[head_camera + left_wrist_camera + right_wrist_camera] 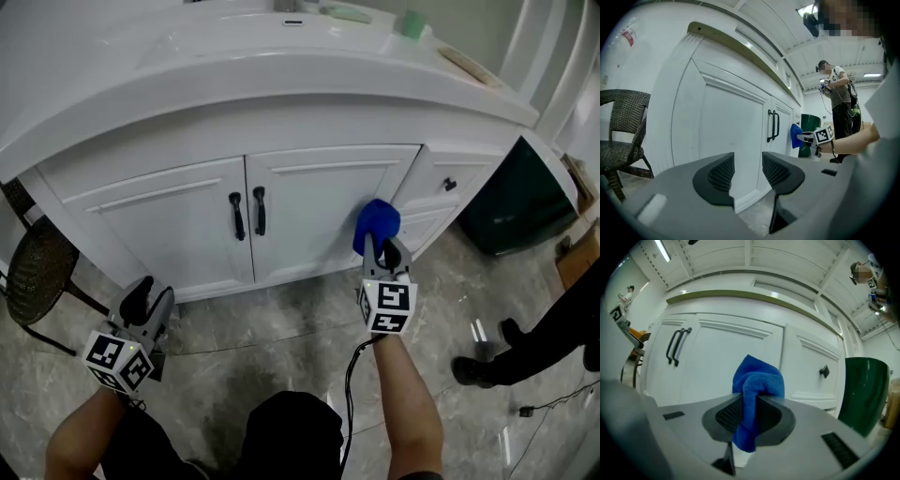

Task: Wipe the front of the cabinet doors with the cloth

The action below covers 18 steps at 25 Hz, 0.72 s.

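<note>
Cloth in right tongs, perhaps touching door

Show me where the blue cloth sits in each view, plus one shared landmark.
Head view: blue cloth right of centre, before the right cabinet door, in the right gripper.
Left gripper view: blue cloth right of centre, beyond the black door handles.
Right gripper view: blue cloth at centre, clamped between the jaws.
Shared landmark: the black door handles.
</note>
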Each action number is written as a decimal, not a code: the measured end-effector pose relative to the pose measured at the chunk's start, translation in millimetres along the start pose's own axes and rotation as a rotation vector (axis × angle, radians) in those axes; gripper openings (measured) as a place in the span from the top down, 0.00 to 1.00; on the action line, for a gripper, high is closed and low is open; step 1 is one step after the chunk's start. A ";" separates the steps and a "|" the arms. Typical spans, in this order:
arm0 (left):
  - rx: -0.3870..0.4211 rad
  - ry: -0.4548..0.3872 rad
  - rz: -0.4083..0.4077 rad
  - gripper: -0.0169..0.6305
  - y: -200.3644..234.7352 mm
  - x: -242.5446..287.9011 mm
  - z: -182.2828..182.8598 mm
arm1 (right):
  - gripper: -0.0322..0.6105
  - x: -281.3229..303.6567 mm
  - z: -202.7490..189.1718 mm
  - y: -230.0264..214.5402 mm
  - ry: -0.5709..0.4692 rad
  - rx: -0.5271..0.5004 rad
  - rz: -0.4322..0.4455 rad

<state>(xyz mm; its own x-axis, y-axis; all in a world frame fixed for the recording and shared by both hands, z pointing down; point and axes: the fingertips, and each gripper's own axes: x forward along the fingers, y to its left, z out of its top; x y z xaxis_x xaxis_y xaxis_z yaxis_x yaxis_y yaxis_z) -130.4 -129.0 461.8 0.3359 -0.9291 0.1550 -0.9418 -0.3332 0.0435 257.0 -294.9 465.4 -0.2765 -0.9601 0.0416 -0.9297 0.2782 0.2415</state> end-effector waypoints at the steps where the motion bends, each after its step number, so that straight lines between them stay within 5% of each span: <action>1: -0.008 0.001 0.002 0.68 2.3 -0.9 -2.2 | 0.87 -1.0 1.4 20.6 -0.006 -0.006 0.041; 6: -0.030 0.003 0.001 0.68 10.4 -3.7 -14.6 | 0.87 -4.1 11.2 154.4 -0.081 -0.087 0.283; 10: -0.061 0.017 0.004 0.68 13.8 -2.3 -26.9 | 0.87 1.8 8.3 229.7 -0.097 -0.099 0.387; 18: -0.045 0.041 0.007 0.68 10.2 -5.1 -27.4 | 0.87 21.6 -20.1 218.1 -0.041 -0.085 0.392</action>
<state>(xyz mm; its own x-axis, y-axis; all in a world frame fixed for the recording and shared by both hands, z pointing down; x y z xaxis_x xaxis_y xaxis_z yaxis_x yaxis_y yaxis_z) -142.0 -123.3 488.4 0.3297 -0.9236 0.1955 -0.9439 -0.3186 0.0867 53.2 -255.5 538.5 -0.6170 -0.7795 0.1084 -0.7291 0.6180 0.2941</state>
